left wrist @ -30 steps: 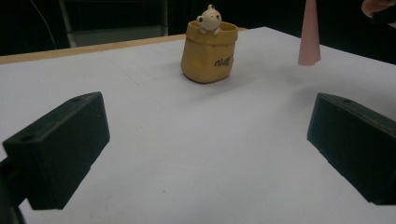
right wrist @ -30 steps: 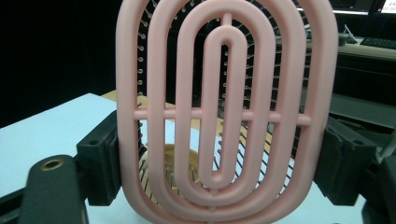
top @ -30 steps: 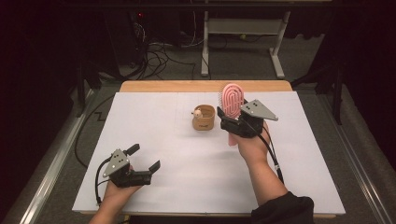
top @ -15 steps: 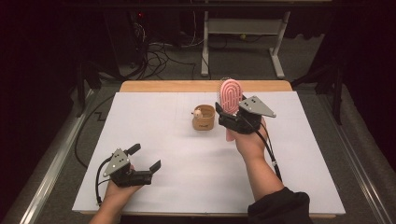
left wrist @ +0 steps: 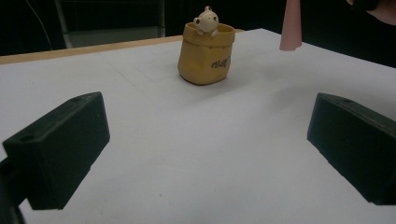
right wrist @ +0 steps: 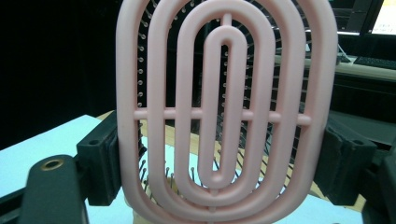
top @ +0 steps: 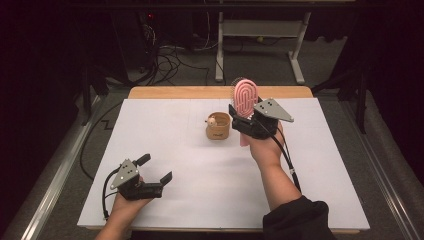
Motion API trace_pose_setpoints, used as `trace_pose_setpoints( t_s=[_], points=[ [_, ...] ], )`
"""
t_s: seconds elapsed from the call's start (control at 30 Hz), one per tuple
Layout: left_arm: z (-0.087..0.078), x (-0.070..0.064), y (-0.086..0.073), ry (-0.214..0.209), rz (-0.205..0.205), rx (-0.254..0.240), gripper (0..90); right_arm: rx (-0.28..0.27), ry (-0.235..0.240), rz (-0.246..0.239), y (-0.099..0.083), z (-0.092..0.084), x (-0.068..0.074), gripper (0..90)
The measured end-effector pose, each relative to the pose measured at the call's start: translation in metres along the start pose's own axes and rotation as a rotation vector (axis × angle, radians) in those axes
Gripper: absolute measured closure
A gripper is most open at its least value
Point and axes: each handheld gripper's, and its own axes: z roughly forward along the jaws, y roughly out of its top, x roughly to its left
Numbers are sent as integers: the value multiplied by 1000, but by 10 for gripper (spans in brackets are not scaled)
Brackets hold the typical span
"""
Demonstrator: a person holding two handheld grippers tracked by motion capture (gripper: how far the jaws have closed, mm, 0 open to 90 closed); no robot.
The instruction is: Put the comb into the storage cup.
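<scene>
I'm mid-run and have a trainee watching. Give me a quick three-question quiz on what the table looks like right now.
1. True or false: the right gripper is shut on the pink hairbrush.
2. What peeks over the rim of the small yellow pot? A) a spoon B) a little animal figure C) a pencil
3. Fill in: the left gripper rests low over the white table cover with its jaws ____.

Key
1. True: its jaws clamp the brush at the sides of its head, which stands upright, handle pointing down beside the pot.
2. B
3. open, with nothing between them.
</scene>
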Motion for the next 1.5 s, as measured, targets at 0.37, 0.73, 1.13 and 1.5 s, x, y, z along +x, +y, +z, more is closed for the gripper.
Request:
trace_pose_setpoints(
  t_s=[0.37, 0.73, 1.13, 1.5],
  points=[
    [0, -1, 0, 0, 2, 0, 0, -20, -6, -7, 10, 5, 0, 197],
    [0, 0, 0, -3, -2, -3, 0, -38, -3, -10, 21, 17, 2, 197],
    [0, -1, 0, -4, -2, -1, 0, -35, -4, -11, 27, 33, 5, 197],
    [3, -1, -1, -7, -5, 3, 0, -47, -12, -3, 36, 47, 9, 197]
  ],
)
